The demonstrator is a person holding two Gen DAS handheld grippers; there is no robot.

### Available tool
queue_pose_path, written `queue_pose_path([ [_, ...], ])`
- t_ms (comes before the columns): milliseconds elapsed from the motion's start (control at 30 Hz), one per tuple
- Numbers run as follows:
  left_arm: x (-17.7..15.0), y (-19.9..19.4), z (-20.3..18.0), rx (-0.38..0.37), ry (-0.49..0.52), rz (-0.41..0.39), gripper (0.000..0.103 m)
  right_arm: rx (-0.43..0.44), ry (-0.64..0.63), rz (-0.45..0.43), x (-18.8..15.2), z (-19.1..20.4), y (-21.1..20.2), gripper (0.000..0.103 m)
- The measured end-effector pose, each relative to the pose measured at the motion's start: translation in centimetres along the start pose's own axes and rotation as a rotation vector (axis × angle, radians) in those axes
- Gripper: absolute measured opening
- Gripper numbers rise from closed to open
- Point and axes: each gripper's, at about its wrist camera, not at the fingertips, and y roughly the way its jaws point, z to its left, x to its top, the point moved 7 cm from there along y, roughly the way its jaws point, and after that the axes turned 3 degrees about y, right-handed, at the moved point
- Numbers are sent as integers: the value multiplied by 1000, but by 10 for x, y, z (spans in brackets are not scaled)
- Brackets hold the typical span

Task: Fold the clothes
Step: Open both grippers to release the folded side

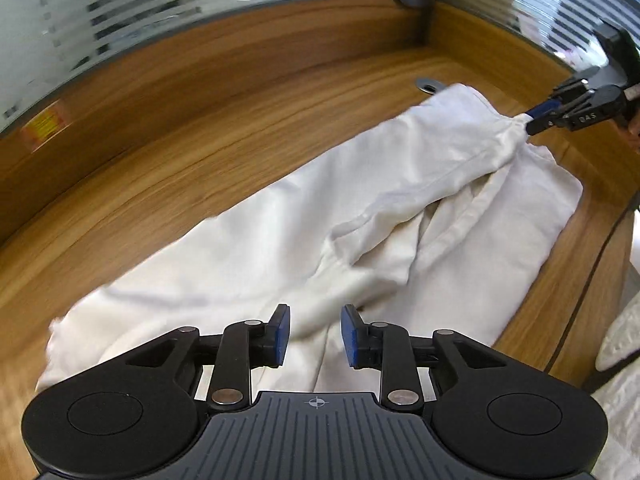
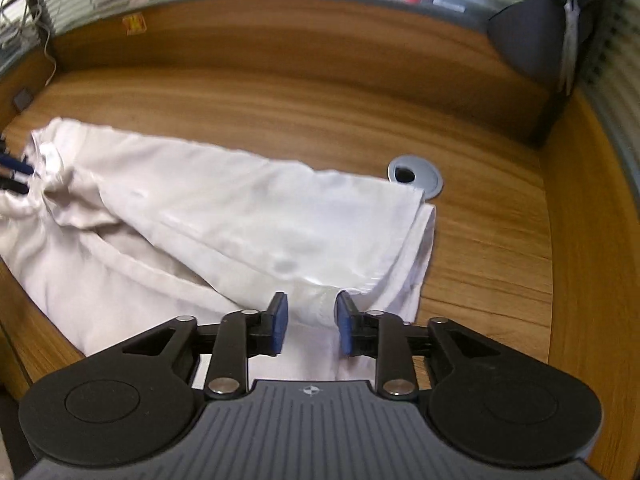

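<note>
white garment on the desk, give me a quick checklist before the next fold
1. Left gripper fingers apart: ok.
2. Right gripper fingers apart: ok.
3. Garment free of both pairs of fingers: cannot tell, cloth bunches at the tips.
4. Garment lying smooth on the desk: not ok, creased ridges near the middle.
5. Hem clear of the cable hole cover: not ok, a corner overlaps it.
</note>
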Motion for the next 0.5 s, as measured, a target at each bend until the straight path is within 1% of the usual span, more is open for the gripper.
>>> queue_pose_path([
  [67,-12,-12,10,24,-45,0,31,-8,14,-20,2,9,-7,31],
  [133,-27,-21,20,64,-88,-4,34,-14,26,-34,5,19,-11,32],
  [233,-49,-34,39,122,-177,-12,35,-9,38,-52,6,41,-17,33],
  [333,-70,-43,66,179,-261,-10,35,14,45,-69,8,69,-21,35],
  [367,-77,-47,75,197,-285,-11,35,20,47,-71,8,79,-22,39],
  [500,-95,-61,116,241,-379,-26,35,42,49,-81,8,120,-23,39],
])
